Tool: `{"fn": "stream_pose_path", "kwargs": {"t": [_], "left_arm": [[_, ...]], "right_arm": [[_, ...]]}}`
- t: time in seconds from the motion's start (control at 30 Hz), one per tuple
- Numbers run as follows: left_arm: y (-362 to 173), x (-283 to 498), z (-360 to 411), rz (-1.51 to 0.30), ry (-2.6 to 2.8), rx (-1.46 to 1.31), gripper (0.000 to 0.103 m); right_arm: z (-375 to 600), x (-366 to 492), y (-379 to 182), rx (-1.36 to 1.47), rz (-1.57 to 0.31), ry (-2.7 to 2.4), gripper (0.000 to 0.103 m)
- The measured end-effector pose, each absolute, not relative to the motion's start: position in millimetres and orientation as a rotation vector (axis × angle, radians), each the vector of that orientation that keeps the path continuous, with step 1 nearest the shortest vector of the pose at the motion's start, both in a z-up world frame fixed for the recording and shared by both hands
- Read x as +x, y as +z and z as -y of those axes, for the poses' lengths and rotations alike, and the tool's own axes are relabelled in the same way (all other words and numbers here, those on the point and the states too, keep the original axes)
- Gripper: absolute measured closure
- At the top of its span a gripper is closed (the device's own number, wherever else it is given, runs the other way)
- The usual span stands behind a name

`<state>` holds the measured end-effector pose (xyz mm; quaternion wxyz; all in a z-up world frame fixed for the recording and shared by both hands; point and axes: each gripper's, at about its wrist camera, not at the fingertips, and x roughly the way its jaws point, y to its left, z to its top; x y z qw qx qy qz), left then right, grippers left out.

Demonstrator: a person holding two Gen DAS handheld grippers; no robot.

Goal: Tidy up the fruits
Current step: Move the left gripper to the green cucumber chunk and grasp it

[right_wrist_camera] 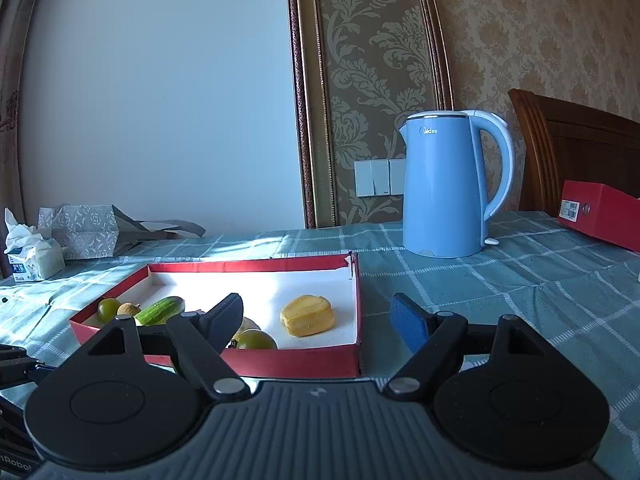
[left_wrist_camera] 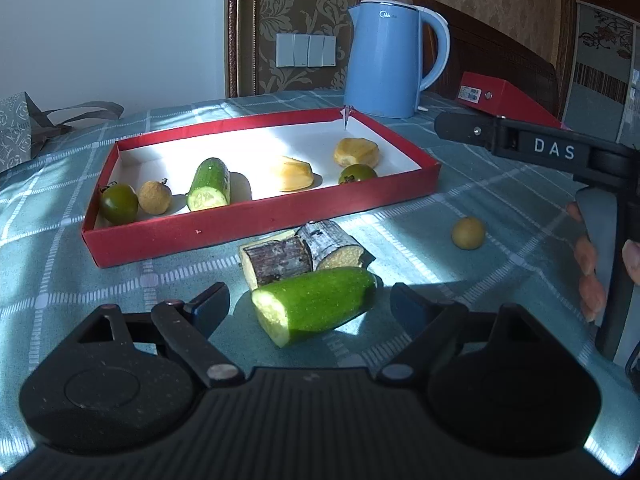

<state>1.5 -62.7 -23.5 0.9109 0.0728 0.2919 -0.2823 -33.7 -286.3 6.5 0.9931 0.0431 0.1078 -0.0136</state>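
The left gripper (left_wrist_camera: 310, 304) stands wide open and empty with the cucumber piece (left_wrist_camera: 316, 308) lying on the cloth right between its fingertips, long axis slanting across the gap, while the open, empty right gripper (right_wrist_camera: 316, 320) faces the tray (right_wrist_camera: 288, 362).
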Motion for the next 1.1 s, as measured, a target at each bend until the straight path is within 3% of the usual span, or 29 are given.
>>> {"fn": "stream_pose_path", "kwargs": {"t": [1.1], "left_arm": [[-19.4, -21.4, 58.3, -0.616, -0.716, 0.149, 0.013]], "right_arm": [[292.4, -29.7, 4.7, 0.115, -0.250, -0.056, 0.021]]}}
